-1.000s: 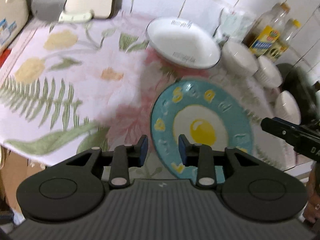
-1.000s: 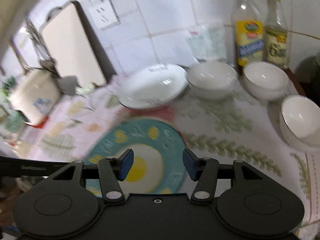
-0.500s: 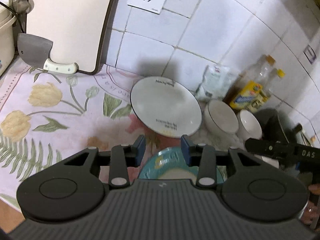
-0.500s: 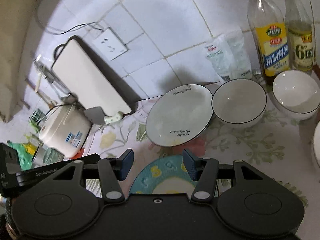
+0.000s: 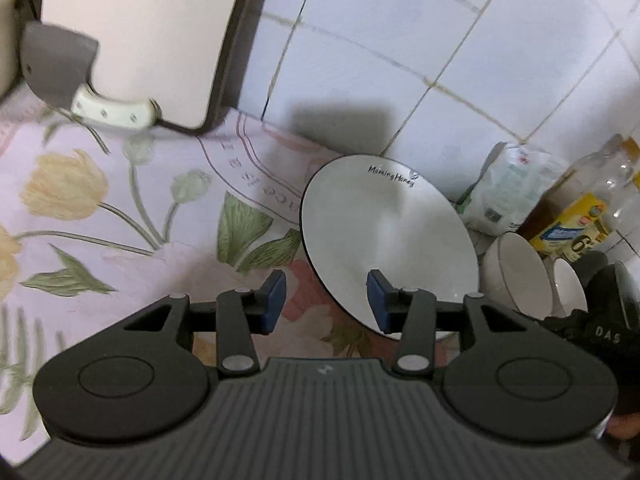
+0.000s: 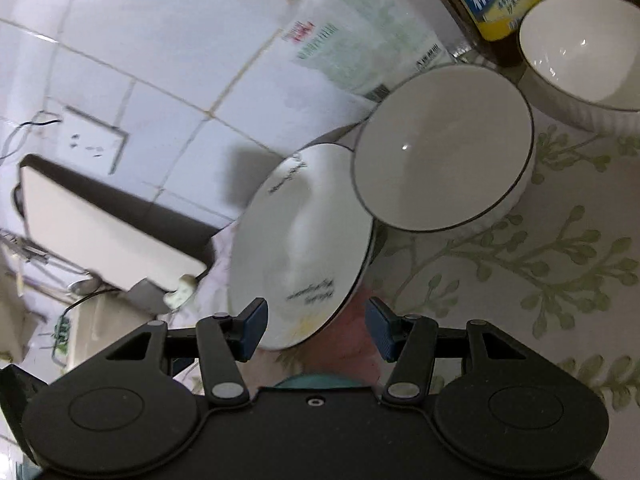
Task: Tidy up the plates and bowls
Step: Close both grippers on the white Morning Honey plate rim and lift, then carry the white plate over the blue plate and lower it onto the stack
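A white plate [image 5: 384,240] with a black rim and small lettering lies on the flowered cloth by the tiled wall. My left gripper [image 5: 326,300] hovers at its near left rim. Its jaws are opening, the rim lies between them and the pads do not press on it. My right gripper [image 6: 316,322] stands open over the same plate's [image 6: 304,240] near edge, pads clear of it. A white bowl [image 6: 444,144] overlaps the plate's right side and another bowl [image 6: 580,48] sits beyond. A sliver of a teal plate [image 6: 320,380] shows under the right gripper.
A pale cutting board [image 5: 140,32] leans on the wall at the left with a cleaver [image 5: 60,64] before it. A plastic bag [image 5: 508,192] and oil bottles [image 5: 580,220] stand behind the bowls [image 5: 516,272]. The flowered cloth [image 5: 100,220] spreads out to the left.
Both grippers have moved forward from over the teal egg plate to the white plate by the wall. The left jaws have widened. The right view has rolled.
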`<control>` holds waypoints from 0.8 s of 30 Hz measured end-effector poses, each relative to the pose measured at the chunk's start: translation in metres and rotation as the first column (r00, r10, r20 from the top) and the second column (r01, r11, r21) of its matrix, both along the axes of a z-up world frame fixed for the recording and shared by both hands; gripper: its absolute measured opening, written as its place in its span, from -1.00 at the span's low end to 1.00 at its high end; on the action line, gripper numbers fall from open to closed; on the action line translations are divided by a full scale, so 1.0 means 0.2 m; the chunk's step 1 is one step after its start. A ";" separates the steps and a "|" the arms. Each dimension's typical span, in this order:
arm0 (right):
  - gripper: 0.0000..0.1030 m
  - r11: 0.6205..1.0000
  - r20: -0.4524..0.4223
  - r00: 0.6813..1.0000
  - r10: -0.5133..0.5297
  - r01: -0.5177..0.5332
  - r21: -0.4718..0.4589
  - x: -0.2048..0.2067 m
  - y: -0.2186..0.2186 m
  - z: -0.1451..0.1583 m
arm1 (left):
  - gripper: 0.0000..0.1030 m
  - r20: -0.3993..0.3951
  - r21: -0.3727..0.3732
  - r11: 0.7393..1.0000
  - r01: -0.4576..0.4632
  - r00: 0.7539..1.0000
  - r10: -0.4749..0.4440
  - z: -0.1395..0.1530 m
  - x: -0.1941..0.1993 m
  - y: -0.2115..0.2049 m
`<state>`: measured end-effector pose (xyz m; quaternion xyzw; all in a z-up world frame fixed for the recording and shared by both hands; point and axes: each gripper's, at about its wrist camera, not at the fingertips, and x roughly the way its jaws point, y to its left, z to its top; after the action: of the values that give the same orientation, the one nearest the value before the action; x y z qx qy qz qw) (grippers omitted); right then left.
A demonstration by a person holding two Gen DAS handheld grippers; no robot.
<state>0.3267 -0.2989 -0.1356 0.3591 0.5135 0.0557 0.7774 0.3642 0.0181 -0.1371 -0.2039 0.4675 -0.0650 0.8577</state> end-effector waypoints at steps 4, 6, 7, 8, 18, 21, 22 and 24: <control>0.16 1.000 -0.002 1.000 -0.018 0.018 -0.014 0.05 0.04 -0.09 | -0.17 -0.043 -0.014 1.000 -0.018 0.999 0.017 -0.11 0.11 -0.05; 0.16 0.999 0.008 1.000 -0.025 0.025 -0.022 0.08 0.05 -0.11 | -0.20 -0.069 -0.023 0.999 -0.024 0.997 0.022 -0.15 0.15 -0.07; 0.16 0.999 0.009 1.000 -0.030 0.030 -0.031 0.09 0.05 -0.13 | -0.20 -0.075 -0.022 1.000 -0.022 0.997 0.020 -0.16 0.16 -0.09; 0.15 0.999 0.010 0.999 -0.033 0.034 -0.041 0.10 0.06 -0.14 | -0.20 -0.088 -0.015 1.000 -0.022 0.996 0.020 -0.17 0.18 -0.09; -0.66 0.988 -0.006 1.000 0.015 -0.016 -0.155 0.19 0.07 -0.20 | -0.67 -0.131 -0.005 1.000 -0.004 0.991 0.003 -0.21 0.23 -0.13; -0.73 0.991 -0.025 1.000 0.017 -0.020 -0.130 0.20 0.04 -0.23 | -0.65 -0.135 0.018 1.000 -0.001 0.991 0.003 -0.22 0.23 -0.15; -0.74 0.991 -0.025 1.000 0.019 -0.022 -0.129 0.20 0.03 -0.23 | -0.65 -0.134 0.021 1.000 -0.002 0.991 0.005 -0.22 0.23 -0.15; -0.74 0.989 -0.020 0.999 0.032 -0.034 -0.147 0.20 0.04 -0.22 | -0.65 -0.129 0.019 1.000 -0.004 0.992 0.006 -0.23 0.23 -0.15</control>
<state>0.3659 -0.2910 -0.1800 0.2924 0.5287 0.0274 0.7964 0.4102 -0.0116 -0.1825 -0.2007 0.5220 -0.0450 0.8278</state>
